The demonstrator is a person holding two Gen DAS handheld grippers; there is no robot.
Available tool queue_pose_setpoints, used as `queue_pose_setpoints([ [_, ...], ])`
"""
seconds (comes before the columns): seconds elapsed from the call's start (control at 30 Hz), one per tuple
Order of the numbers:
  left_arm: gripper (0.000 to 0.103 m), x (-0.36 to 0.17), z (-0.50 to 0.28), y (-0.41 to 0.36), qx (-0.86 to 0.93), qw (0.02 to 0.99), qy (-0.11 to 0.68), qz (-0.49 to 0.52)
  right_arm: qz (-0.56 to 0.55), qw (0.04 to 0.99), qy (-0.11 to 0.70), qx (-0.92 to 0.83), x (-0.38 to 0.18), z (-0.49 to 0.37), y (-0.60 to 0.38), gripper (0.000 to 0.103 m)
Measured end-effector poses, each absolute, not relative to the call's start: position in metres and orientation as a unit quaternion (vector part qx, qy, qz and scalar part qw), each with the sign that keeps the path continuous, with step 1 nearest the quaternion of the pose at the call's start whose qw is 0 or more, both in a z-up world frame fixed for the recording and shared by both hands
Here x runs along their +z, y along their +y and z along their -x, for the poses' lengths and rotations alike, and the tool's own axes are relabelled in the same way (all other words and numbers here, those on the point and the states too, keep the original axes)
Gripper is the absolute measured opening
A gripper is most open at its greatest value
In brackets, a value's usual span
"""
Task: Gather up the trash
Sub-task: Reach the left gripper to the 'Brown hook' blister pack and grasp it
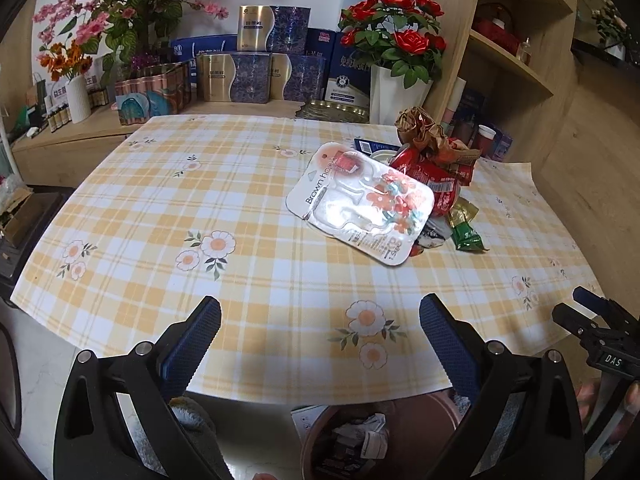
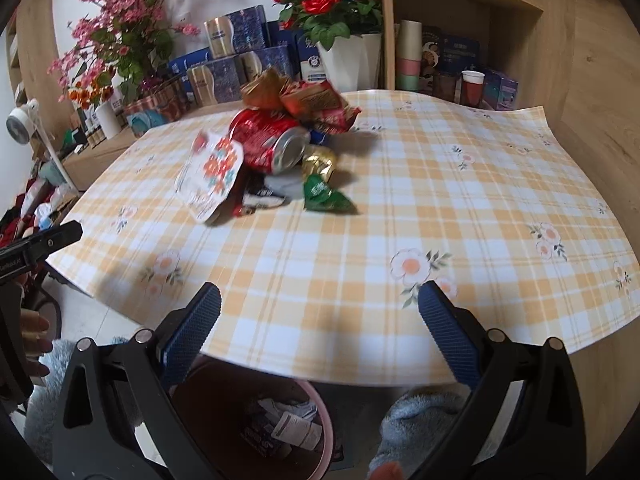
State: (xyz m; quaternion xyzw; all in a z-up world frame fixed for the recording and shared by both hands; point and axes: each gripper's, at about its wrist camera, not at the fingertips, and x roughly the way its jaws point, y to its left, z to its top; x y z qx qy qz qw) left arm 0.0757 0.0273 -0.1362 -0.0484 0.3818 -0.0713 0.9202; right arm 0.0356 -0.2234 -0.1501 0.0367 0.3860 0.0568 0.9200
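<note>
While both tools hang empty over the near table edge, the left gripper [image 1: 320,344] and the right gripper [image 2: 319,330] each stand with jaws spread wide. Farther out the trash pile [image 1: 400,192] sits mid-table: a blister pack [image 1: 360,204] leaning on a red can [image 2: 266,142], wrappers on top, a green packet [image 2: 326,196] beside. Below the edge waits the bin [image 2: 256,424] (already part-filled). Pulling the can first would likely topple the heap; it could roll. The slick pack may slip from the pads.
</note>
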Motion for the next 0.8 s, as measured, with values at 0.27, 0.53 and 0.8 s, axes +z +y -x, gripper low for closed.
queue_pose_setpoints([
  [0.27,0.097,-0.135,-0.107,0.022,-0.072,0.906,0.411,0.069,-0.011,0.921,0.388,0.041,-0.143,-0.056,-0.228,0.097],
  [0.53,0.097,-0.144,-0.137,0.025,-0.047,0.887,0.445,0.113,-0.018,0.920,0.391,0.035,-0.141,-0.079,-0.236,0.097],
  [0.8,0.093,-0.158,-0.169,0.034,-0.064,0.841,0.480,0.242,-0.034,0.916,0.397,0.041,-0.149,-0.104,-0.244,0.097],
])
